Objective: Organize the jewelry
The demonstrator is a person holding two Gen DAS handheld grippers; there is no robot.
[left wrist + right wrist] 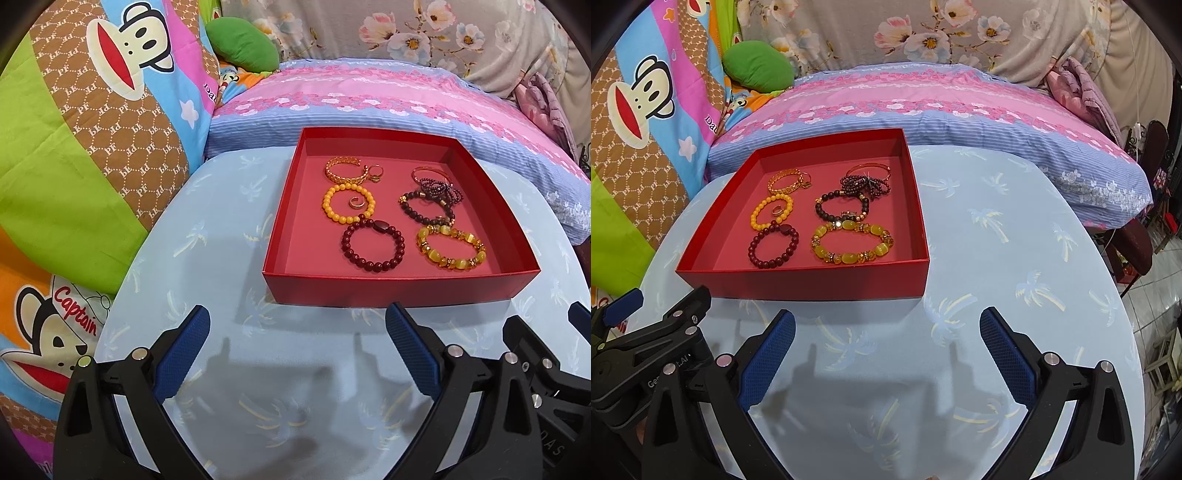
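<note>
Ahead of both wide-open, empty grippers, left gripper [297,325] and right gripper [886,328], bracelets are being kept sorted inside red tray [391,291].

Getting bright, even light from overhead. Casting soft grey finger shadows onto the pale blue table [207,236] near the lens. Bending straight lines hard toward the rim, with black vignette filling the corners. Staying sharp at centre, softening slightly at the edges.
</note>
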